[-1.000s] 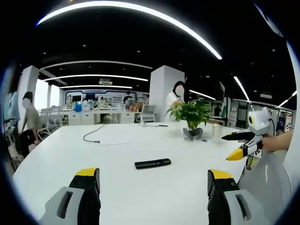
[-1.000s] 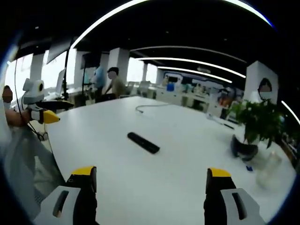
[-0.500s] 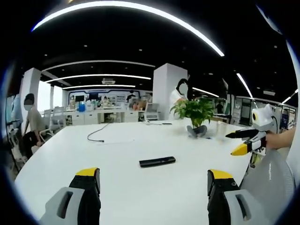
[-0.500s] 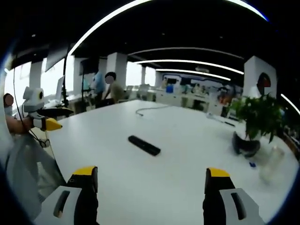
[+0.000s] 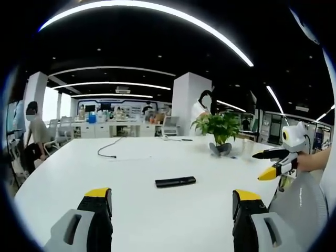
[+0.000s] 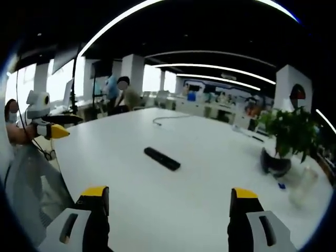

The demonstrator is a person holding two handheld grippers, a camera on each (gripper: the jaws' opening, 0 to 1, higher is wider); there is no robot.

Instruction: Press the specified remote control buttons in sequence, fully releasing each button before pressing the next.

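So there's a big white surface in an open office with long ceiling light strips, and it takes up most of both views. It runs way back toward rows of desks, with a white pillar behind its far edge.

A few people are around: one sitting off the surface's left edge in the left gripper view, and two standing past the far left corner in the right gripper view.

Near the far right edge sits a potted plant, leafy green in a dark pot. In the right gripper view it's over by the right edge, with a small blue bit on the surface close to it that I can't make out.

A dark cable snakes across the far part of the surface, well apart from everything else.

The remote control is a slim black bar lying flat around the middle of the surface, nothing touching it. The right gripper view has it angled there too.

The left gripper hangs back at the near edge, jaws spread wide with nothing in them. Same for the right gripper, jaws wide apart and empty. Each one also pops up at the side of the other's view, yellow tips pointing over the surface.
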